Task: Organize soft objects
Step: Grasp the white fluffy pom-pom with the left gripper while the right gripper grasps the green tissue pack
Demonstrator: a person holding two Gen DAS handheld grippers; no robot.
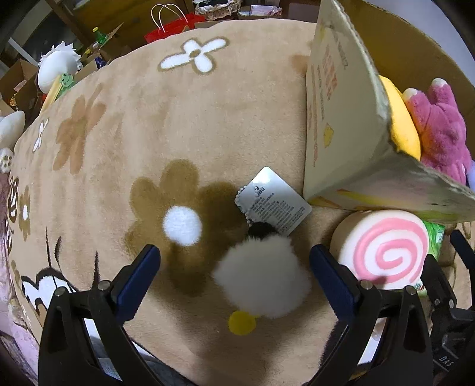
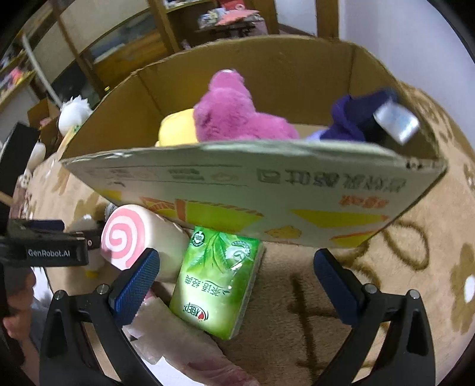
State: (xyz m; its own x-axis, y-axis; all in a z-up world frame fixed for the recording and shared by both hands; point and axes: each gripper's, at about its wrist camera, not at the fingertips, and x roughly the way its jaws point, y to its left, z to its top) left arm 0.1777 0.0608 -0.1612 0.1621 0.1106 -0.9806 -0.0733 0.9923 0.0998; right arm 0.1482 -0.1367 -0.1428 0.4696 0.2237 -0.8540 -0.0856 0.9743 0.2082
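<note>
A white fluffy plush point(image 1: 262, 274) with a yellow foot and a silver tag point(image 1: 273, 202) lies on the tan flower rug, between the wide-spread fingers of my open left gripper point(image 1: 234, 261). Right of it rests a pink-swirl roll cushion point(image 1: 386, 252) point(image 2: 133, 234), against the cardboard box point(image 1: 341, 118) point(image 2: 252, 184). Inside the box sit a pink plush bear point(image 2: 234, 115), a yellow plush point(image 2: 175, 127) and a purple plush point(image 2: 353, 118). My right gripper point(image 2: 236, 279) is open over a green tissue pack point(image 2: 216, 282) in front of the box. A pale pink soft item point(image 2: 178, 341) lies below.
The tan rug point(image 1: 178, 133) stretches free to the left and far side. White plush toys point(image 1: 56, 68), open boxes and a red bag point(image 1: 172, 26) crowd the floor beyond its edge. Wooden shelves point(image 2: 118, 44) stand behind the box. The left gripper's body point(image 2: 47, 246) shows at left in the right wrist view.
</note>
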